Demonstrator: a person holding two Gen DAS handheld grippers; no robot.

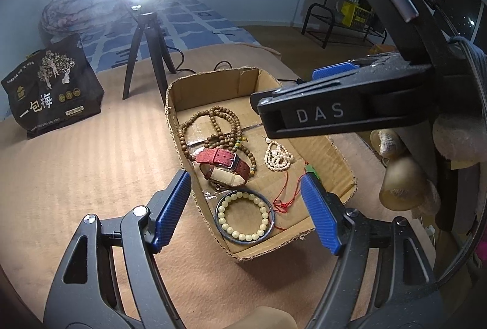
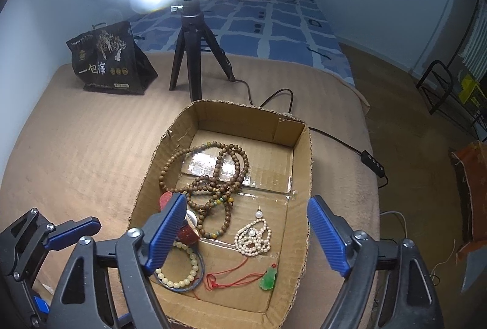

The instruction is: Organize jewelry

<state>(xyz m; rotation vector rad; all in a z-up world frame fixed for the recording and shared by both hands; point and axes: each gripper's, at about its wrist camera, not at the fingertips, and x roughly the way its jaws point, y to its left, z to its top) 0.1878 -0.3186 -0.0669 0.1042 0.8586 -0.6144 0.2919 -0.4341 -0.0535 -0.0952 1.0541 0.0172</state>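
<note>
Jewelry fills a shallow cardboard box (image 2: 299, 152) resting on a tan padded surface (image 2: 91, 146). Inside, a long strand of brown wooden beads (image 2: 213, 176) lies coiled toward the far end; a watch with a red strap (image 1: 225, 166) sits beside it near the left wall. A pale bead bracelet (image 1: 242, 214) lies inside a dark blue bangle (image 1: 271, 225) at the near left corner. A small white pearl strand (image 2: 254, 239) rests right of centre, and a green pendant on red cord (image 2: 268, 278) lies near the front wall. The far third of the box floor is bare cardboard.

Both tongs hang over the box's near end, released, nothing between their blue pads: the left tongs (image 1: 246, 210) above the bracelet, the right tongs (image 2: 246, 234) above the pearls.

Left of the box the surface lies open up to a black bag (image 2: 109, 67) and a tripod (image 2: 194, 54); a cable (image 2: 344, 140) runs past the right wall.
</note>
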